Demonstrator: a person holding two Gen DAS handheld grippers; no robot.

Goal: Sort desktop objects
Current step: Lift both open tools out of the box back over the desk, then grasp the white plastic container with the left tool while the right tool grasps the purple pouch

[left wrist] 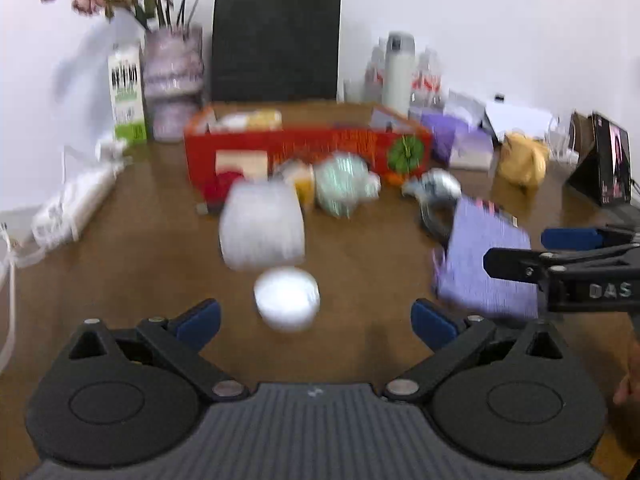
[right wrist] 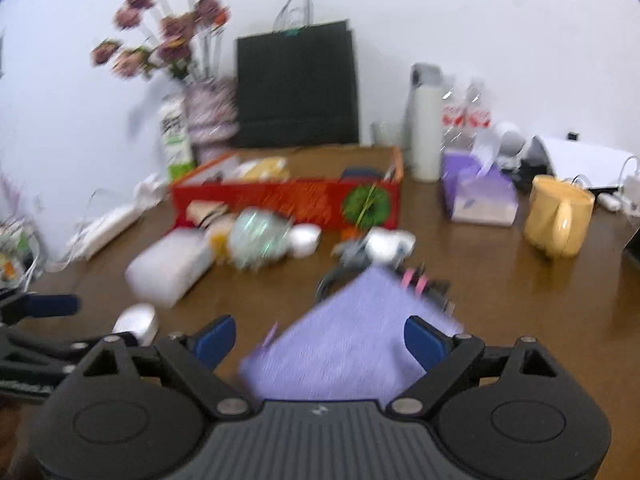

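Two hand-held grippers with blue pads, the left hand-held gripper [left wrist: 316, 318] and the right hand-held gripper [right wrist: 320, 340], are showing over the brown wooden worktop [left wrist: 152, 248]. One long red cardboard box [left wrist: 308, 148], one flat purple notebook [right wrist: 352, 344], one small round white case [left wrist: 287, 298], one yellow ceramic mug [right wrist: 558, 216] and one white insulated flask [right wrist: 426, 128] are sitting there. One black paper bag [left wrist: 276, 40] and one vase of pink flowers [left wrist: 173, 76] are standing at the back.

We look from each wrist, low and near over the brown desk [left wrist: 140, 248], facing the white wall. Both views share the red box [left wrist: 304, 148] [right wrist: 288, 200] and the purple notebook [left wrist: 484, 256] [right wrist: 348, 340].
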